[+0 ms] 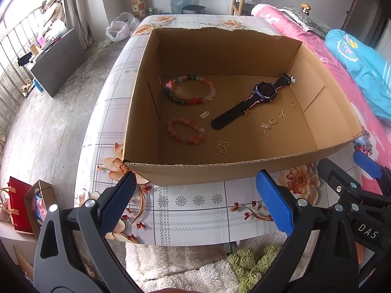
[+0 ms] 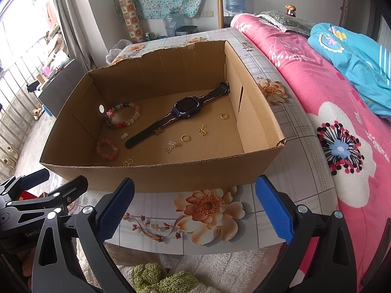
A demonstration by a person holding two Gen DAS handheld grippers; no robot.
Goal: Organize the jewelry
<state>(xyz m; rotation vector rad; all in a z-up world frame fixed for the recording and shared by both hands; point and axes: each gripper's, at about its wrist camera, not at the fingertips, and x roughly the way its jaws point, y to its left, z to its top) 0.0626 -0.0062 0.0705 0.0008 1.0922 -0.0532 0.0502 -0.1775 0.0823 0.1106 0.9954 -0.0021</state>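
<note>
Hovering over the table's near edge, the left gripper [image 1: 195,202] gapes wide and empty, short of the cardboard box [image 1: 244,171] holding two bead bracelets, a watch [image 1: 265,91] and gold trinkets. From the right wrist, the right gripper [image 2: 194,207] likewise hangs wide open, holding nothing, before the same box.
</note>
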